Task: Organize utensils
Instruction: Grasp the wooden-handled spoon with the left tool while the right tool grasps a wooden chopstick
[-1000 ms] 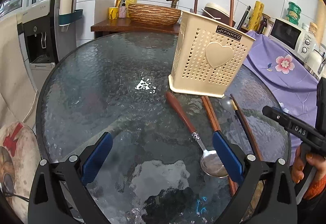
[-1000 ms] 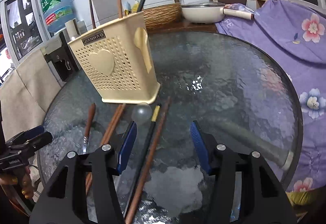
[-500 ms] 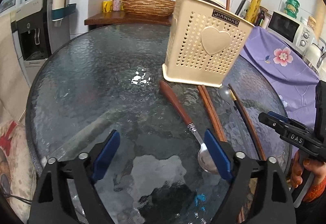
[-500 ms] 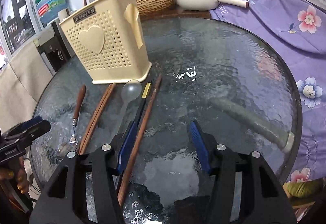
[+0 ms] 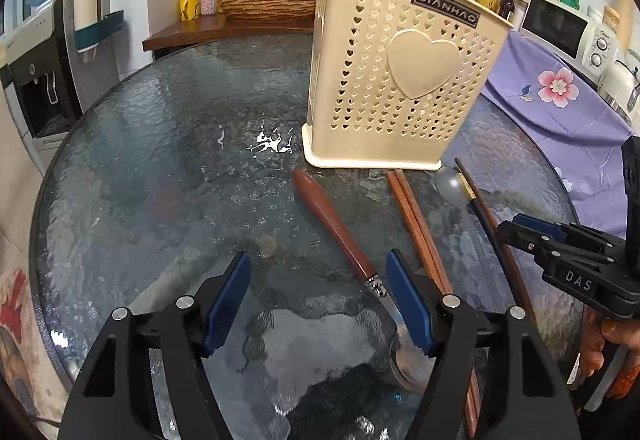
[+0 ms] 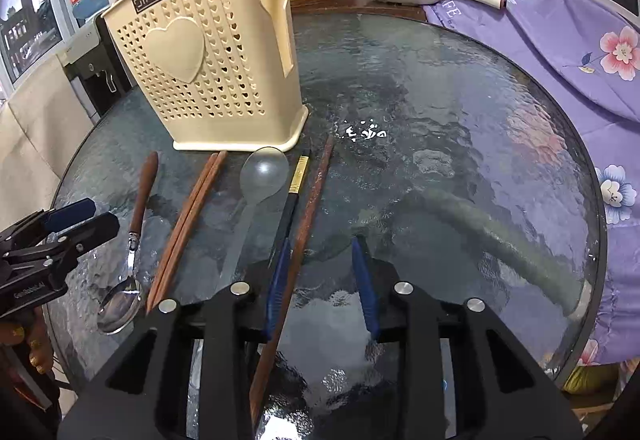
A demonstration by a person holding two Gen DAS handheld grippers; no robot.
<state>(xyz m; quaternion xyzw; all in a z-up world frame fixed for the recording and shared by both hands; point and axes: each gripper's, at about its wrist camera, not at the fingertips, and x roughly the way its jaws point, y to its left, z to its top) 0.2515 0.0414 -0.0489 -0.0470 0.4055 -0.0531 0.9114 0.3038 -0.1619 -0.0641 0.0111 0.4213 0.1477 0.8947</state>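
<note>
The left gripper [image 5: 318, 296] has been narrowing since the earlier frame, its jaws half open and empty around the wooden-handled spoon [image 5: 340, 236]; the cream holder [image 5: 396, 79] stands at one o'clock.

The right gripper [image 6: 322, 280] has also been closing, still apart, straddling a brown chopstick [image 6: 308, 207], unclamped; holder at eleven o'clock.

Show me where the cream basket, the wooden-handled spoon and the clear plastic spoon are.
cream basket [image 5: 424, 63]: left wrist view, on the raised heart on its front wall.
wooden-handled spoon [image 5: 328, 215]: left wrist view, on the middle of its wooden handle.
clear plastic spoon [image 6: 264, 171]: right wrist view, on its bowl.
</note>
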